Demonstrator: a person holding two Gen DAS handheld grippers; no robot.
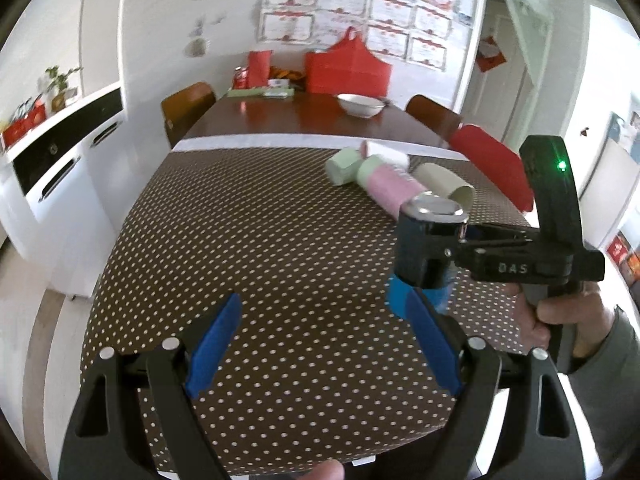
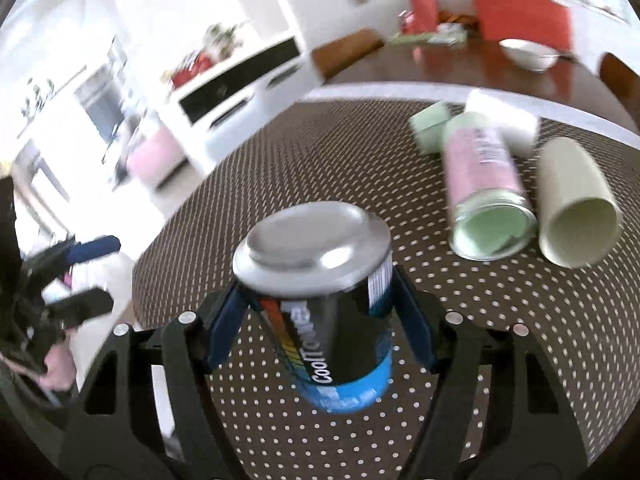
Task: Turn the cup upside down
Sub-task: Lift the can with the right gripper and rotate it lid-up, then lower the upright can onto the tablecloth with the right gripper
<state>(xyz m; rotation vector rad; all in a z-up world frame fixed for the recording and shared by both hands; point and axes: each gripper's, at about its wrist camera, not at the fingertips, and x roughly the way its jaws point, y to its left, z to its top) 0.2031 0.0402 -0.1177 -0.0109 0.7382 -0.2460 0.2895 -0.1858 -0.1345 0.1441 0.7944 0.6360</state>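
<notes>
My right gripper is shut on a black and blue cup with a silver base facing up, held above the dotted tablecloth. In the left wrist view the same cup shows at the right, gripped by the right gripper. My left gripper is open and empty, low over the cloth near the front edge. Several other cups lie on their sides behind: a pink and green one, a cream one, a small green one and a white one.
A white bowl sits on the wooden table beyond the cloth, with red bags at the far end. Chairs stand at both sides. White cabinets line the left wall.
</notes>
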